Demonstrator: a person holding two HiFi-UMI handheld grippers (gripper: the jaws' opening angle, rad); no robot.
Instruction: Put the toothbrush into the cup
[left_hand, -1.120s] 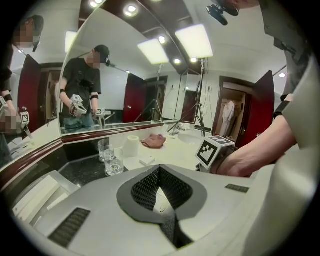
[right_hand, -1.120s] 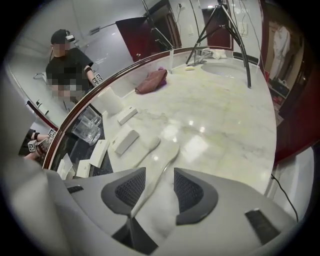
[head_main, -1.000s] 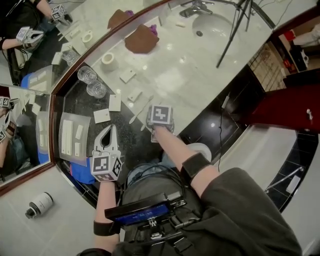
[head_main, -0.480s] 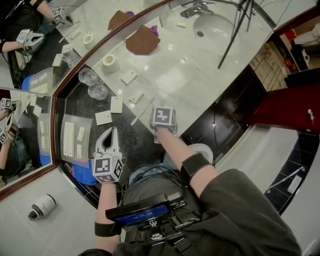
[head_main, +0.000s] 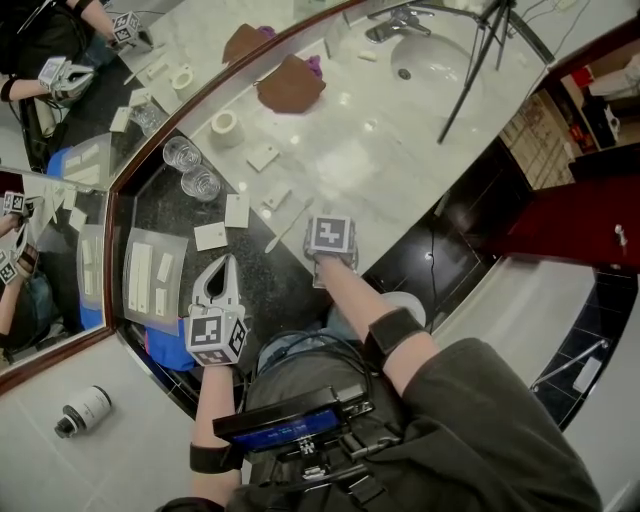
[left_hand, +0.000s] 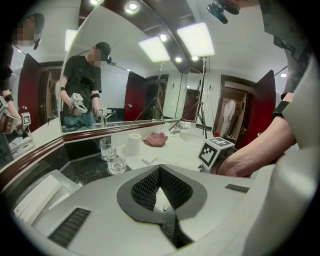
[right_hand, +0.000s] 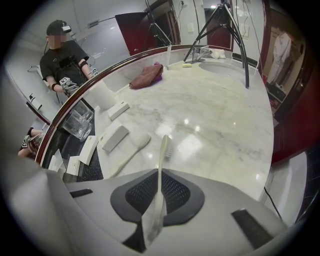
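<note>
At the far left of the counter (head_main: 390, 150), on its dark end by the mirror, we see a clear tray (head_main: 176, 245) of white sachets. Just right of it our left tool (left_hand: 159, 171) is held over the near edge, clenched shut on nothing. Farther off beyond it, two glass cups (head_main: 201, 184) stand upright side by side, close to the mirror, with small white cards (head_main: 212, 235) lying between them and us. Right of the cards, a pale slim utensil (right_hand: 131, 150) lies flat on the marble. Just right of that, our right tool (right_hand: 159, 175) points steeply down. Its jaws are closing on the handle of the toothbrush (right_hand: 162, 155), whose bristled head reaches out over the marble, well apart from the cups. At the far right lies the sink (head_main: 435, 55).
</note>
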